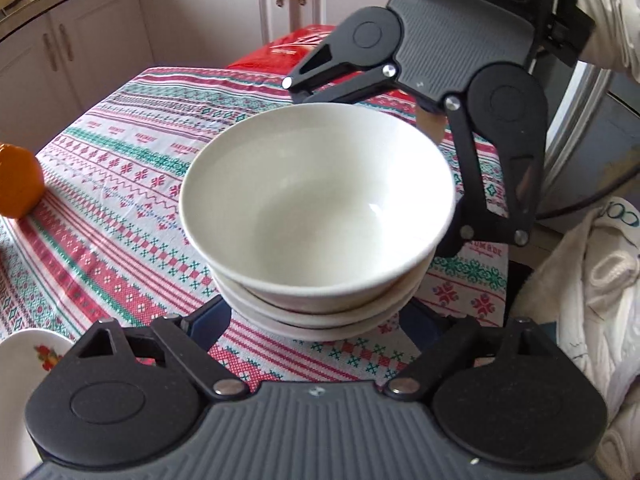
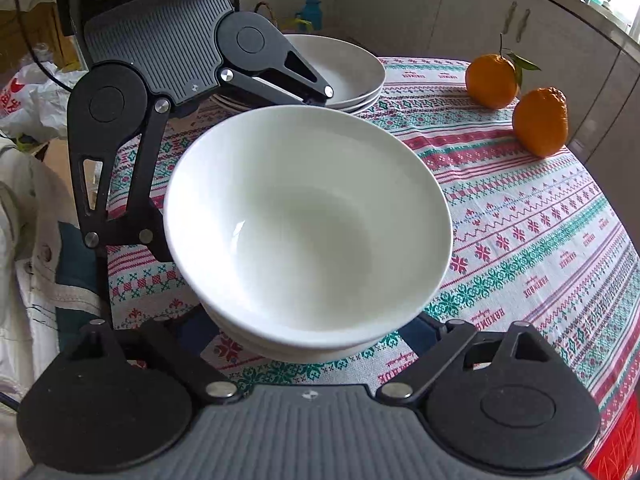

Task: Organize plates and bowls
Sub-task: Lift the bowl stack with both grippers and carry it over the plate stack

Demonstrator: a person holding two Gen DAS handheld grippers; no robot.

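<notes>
A stack of white bowls stands on the patterned tablecloth; it fills the middle of the right wrist view too. My left gripper is spread wide around the near side of the stack, its fingertips hidden under the bowls. My right gripper is spread wide around the opposite side, and it shows across the stack in the left wrist view. I cannot tell whether the fingers touch the bowls. A stack of white plates sits behind the left gripper.
Two oranges lie on the cloth far right in the right wrist view; one orange shows at the left. A flowered plate sits lower left. A red bag, cabinets and a white garment surround the table.
</notes>
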